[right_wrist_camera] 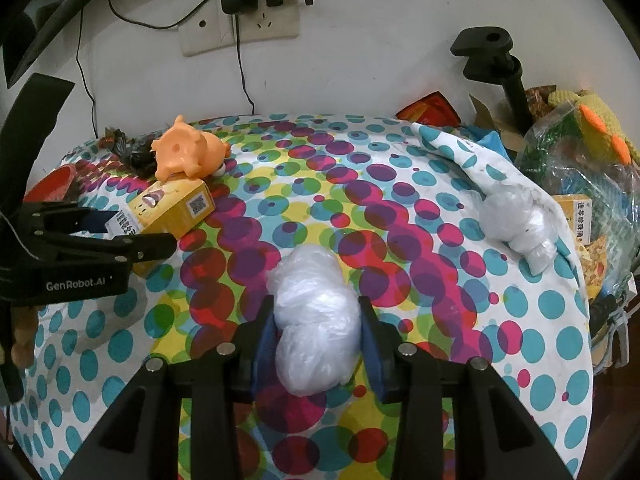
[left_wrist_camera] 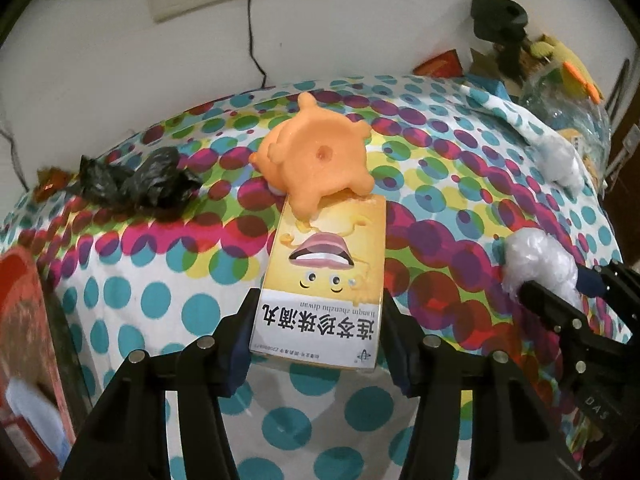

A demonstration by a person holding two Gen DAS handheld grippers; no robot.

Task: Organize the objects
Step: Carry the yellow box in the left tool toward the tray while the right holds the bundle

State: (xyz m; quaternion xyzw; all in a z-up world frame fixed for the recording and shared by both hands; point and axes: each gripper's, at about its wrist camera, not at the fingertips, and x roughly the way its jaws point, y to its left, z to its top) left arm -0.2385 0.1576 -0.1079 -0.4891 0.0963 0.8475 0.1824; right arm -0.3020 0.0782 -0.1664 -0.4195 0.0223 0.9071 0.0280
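My left gripper (left_wrist_camera: 318, 300) is shut on a yellow medicine box (left_wrist_camera: 326, 276); the box's far end touches an orange rubber pig toy (left_wrist_camera: 316, 160) lying on the dotted tablecloth (left_wrist_camera: 160, 300). My right gripper (right_wrist_camera: 316, 308) is shut on a crumpled clear plastic bag (right_wrist_camera: 314, 320). In the right wrist view the left gripper (right_wrist_camera: 140, 228), the box (right_wrist_camera: 172, 204) and the pig (right_wrist_camera: 184, 152) are at the left. In the left wrist view the right gripper (left_wrist_camera: 560, 276) holds the clear bag (left_wrist_camera: 540, 264) at the right.
A crumpled black bag (left_wrist_camera: 140, 180) lies at the far left. A second clear bag (right_wrist_camera: 516, 228) sits on a fold of cloth at the right. A clutter pile with a yellow plush toy (right_wrist_camera: 596, 128) and a black clamp stand (right_wrist_camera: 496, 64) fills the far right. A red object (left_wrist_camera: 24, 340) lies at the left edge.
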